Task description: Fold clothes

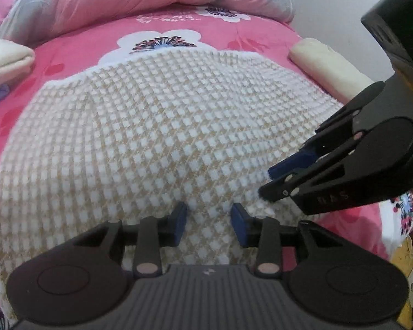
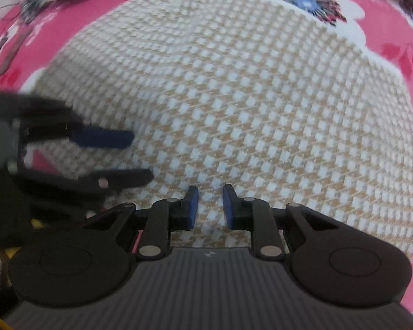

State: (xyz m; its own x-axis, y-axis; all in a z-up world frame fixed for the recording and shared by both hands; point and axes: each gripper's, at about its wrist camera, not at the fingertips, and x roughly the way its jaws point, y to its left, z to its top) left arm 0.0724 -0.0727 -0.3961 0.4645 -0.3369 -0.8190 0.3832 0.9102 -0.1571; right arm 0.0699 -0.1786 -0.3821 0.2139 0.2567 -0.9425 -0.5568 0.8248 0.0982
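Lying flat on pink bedspread [image 1: 212,27]: checked garment [image 1: 151,126].

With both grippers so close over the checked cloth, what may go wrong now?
1. The left gripper and right gripper hang close together near one edge of the checked cloth; they may bump.
2. Both pairs of jaws stand only partly apart, so they may catch too little cloth.
3. The cloth may drag the pink bedsheet.
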